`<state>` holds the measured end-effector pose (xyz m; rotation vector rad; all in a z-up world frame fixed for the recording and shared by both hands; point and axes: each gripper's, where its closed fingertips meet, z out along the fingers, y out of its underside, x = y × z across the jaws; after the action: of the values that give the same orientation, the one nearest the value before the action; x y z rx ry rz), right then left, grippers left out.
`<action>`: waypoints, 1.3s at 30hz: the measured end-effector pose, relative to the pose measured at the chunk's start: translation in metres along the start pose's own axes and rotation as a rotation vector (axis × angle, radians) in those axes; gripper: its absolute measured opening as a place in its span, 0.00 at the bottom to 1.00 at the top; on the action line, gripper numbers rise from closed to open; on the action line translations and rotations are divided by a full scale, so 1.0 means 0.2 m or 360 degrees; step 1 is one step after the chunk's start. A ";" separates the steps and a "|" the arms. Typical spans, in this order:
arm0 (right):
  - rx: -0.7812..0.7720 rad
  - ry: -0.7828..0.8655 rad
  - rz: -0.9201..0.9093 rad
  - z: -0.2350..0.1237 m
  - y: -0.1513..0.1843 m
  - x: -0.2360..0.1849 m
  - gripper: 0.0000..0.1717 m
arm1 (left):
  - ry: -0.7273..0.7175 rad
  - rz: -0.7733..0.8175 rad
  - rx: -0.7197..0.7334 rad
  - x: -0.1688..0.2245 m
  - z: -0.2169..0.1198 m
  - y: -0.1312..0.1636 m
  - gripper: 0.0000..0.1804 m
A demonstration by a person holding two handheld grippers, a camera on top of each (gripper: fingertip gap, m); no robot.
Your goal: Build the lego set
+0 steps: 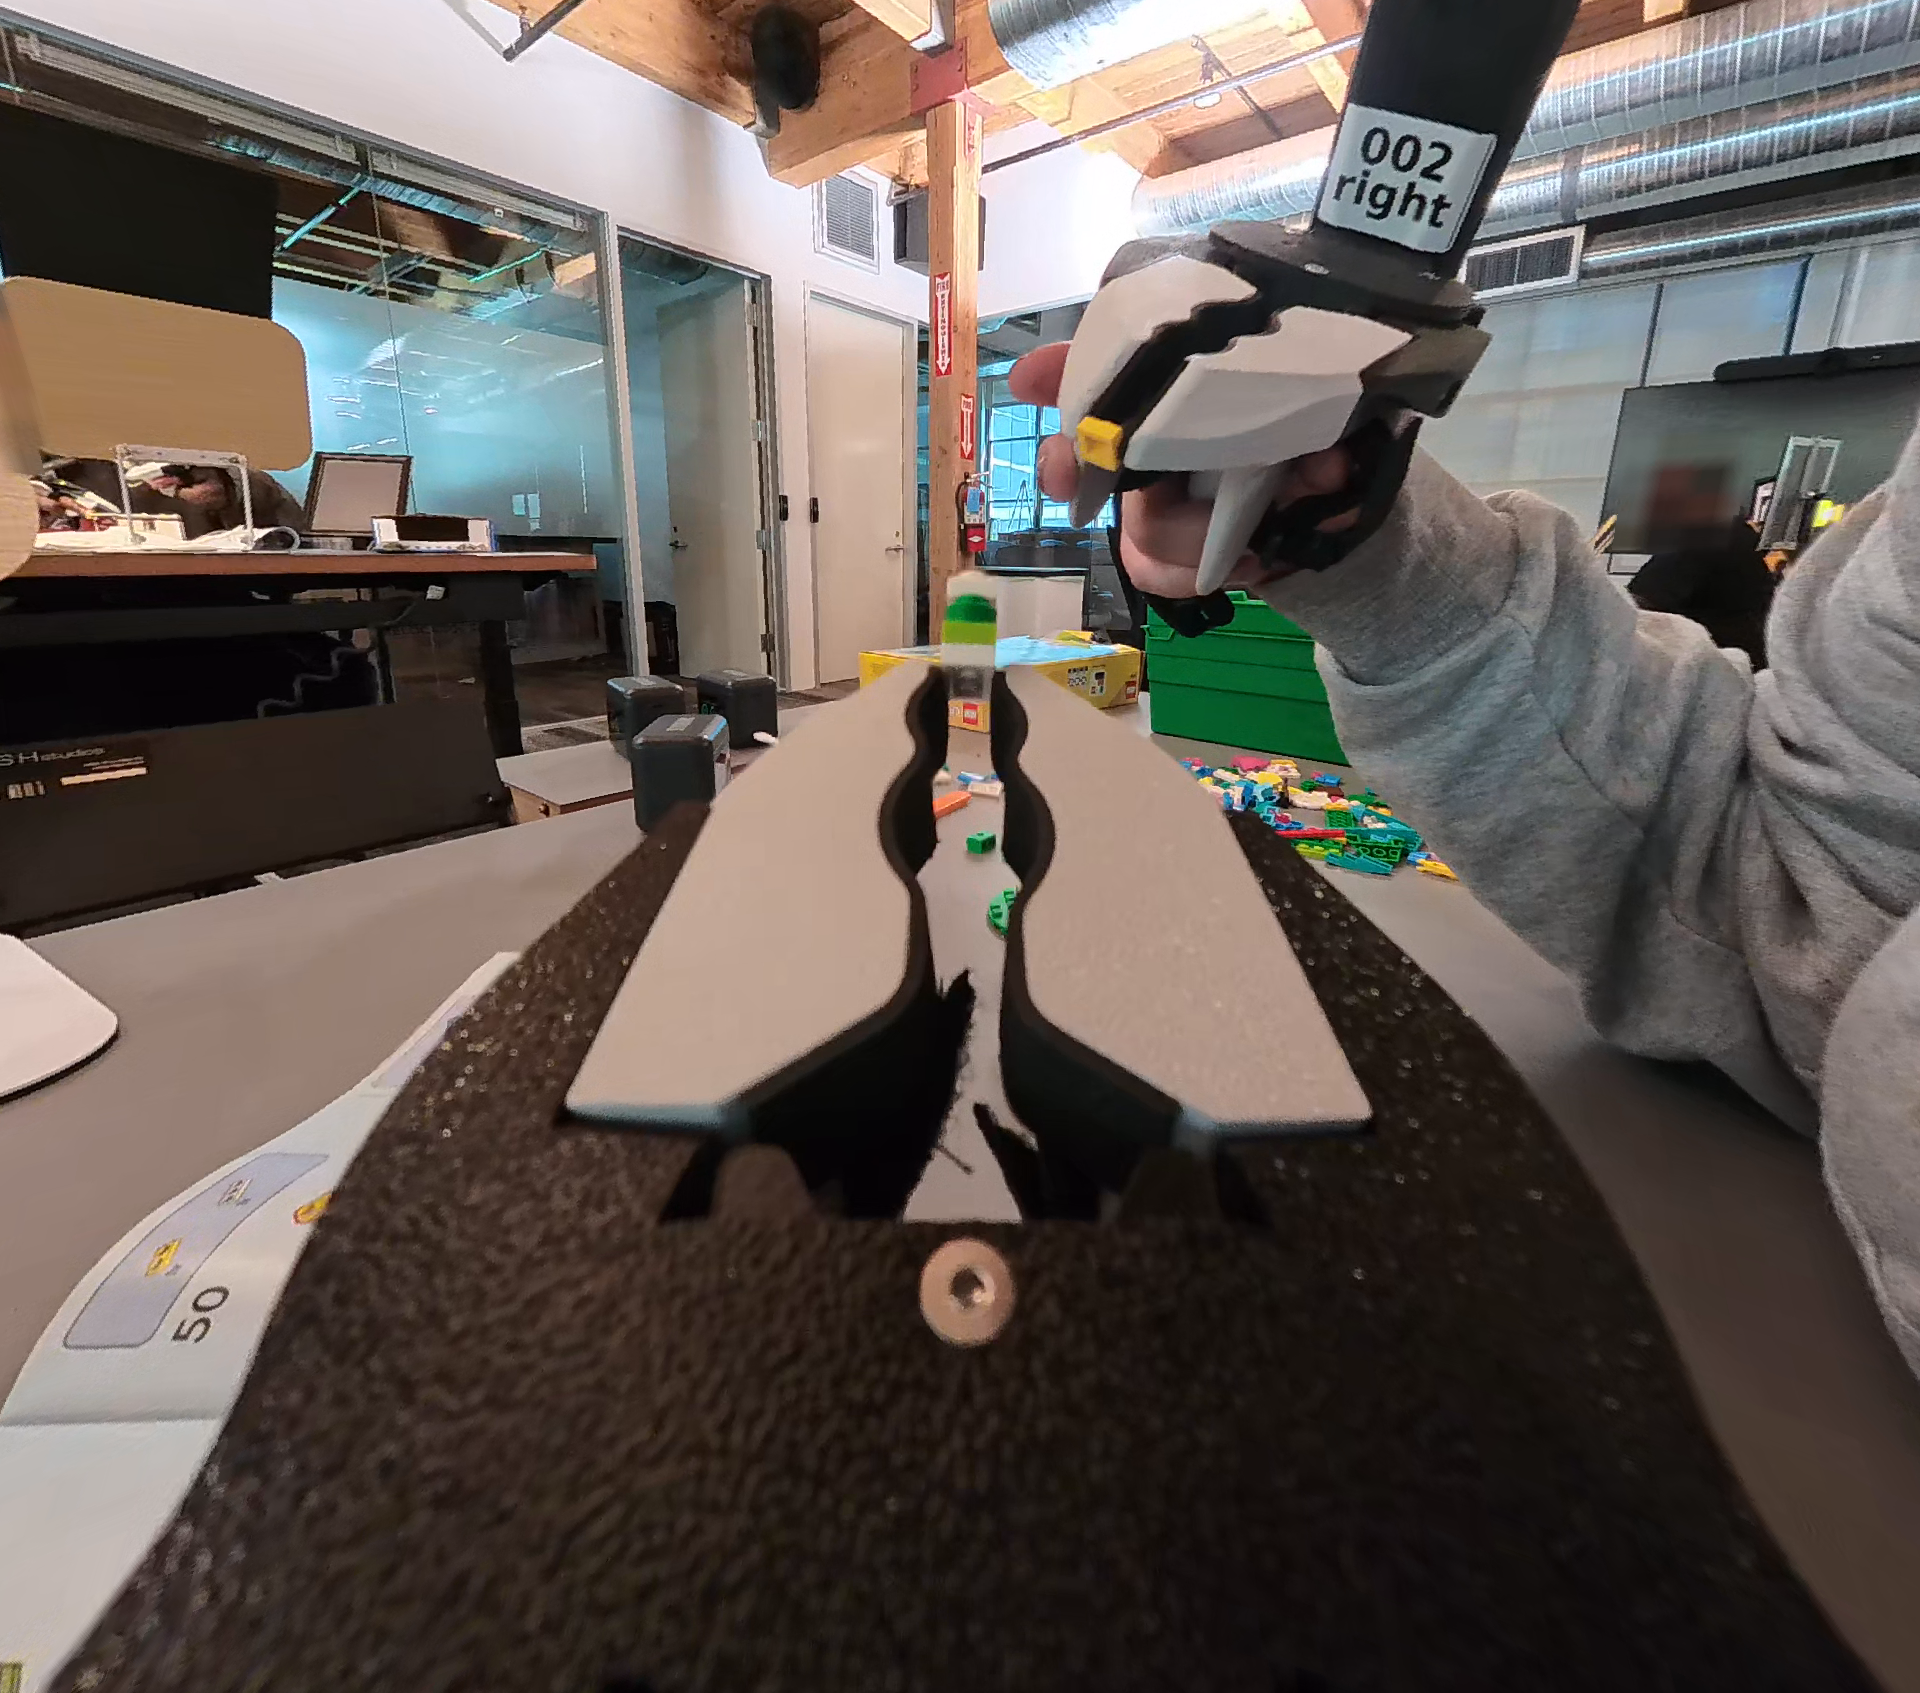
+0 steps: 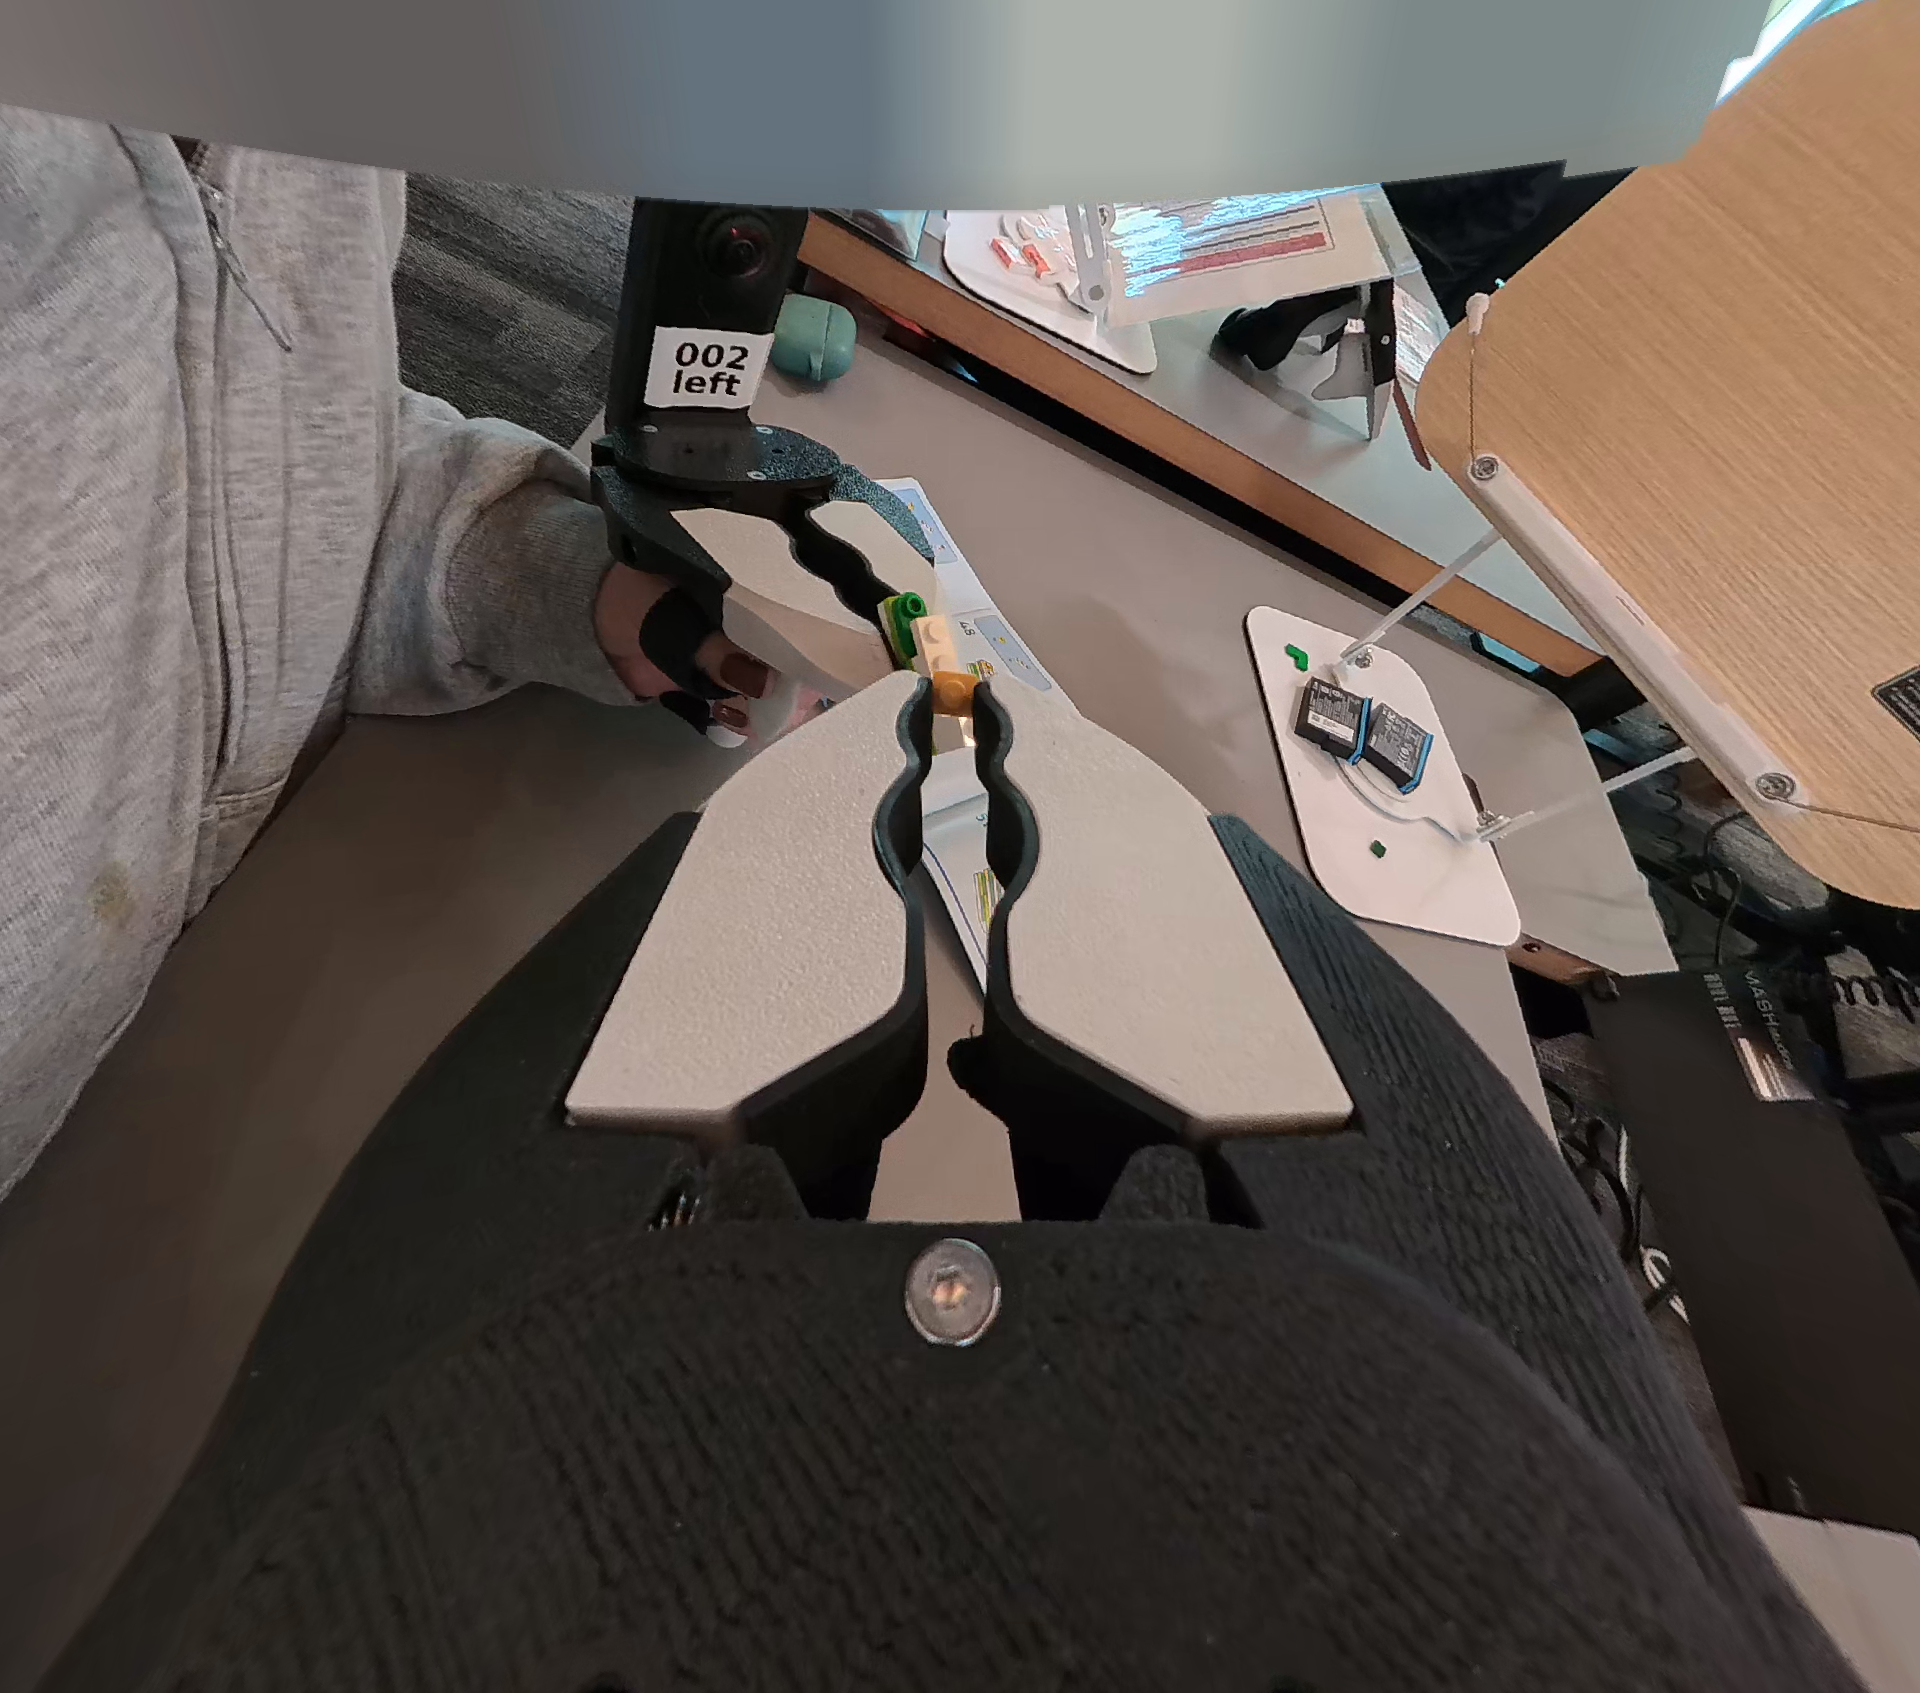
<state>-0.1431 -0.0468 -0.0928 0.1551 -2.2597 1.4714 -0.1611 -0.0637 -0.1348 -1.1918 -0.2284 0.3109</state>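
Your left gripper (image 1: 968, 687) clamps a small stack of green, lime and white bricks (image 1: 970, 641), its base hidden between the pads. Your right gripper (image 2: 951, 698) pinches a yellow brick (image 2: 954, 694), half hidden, just beside that stack above the grey table (image 2: 1143, 604).

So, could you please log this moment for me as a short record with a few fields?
Setting: grey table in an open office with wooden ceiling beams
Left gripper: shut on a small brick stack, green and white, raised above the table
Right gripper: shut on a yellow brick, raised beside the stack
Loose bricks: many-coloured pile on the table, beyond the left gripper
Printed sheet: on the table beneath both grippers
Boxes: yellow box and green bin at the back
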 end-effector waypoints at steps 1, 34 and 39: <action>-0.0002 0.0003 0.0000 0.00 0.00 0.00 0.03 | -0.0004 -0.0011 -0.0009 0.00 0.00 0.01 0.04; -0.0675 -0.0637 0.0049 0.12 0.15 -0.14 0.03 | 0.0259 0.0015 -0.0248 0.15 0.05 0.13 0.04; -0.0722 -0.0740 0.0102 0.12 0.15 -0.15 0.04 | 0.0293 0.0003 -0.0258 0.16 0.05 0.13 0.04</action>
<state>-0.1328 -0.0592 -0.1393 0.3111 -2.9333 0.9815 -0.1379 -0.0345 -0.1561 -1.3728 -0.0932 0.1852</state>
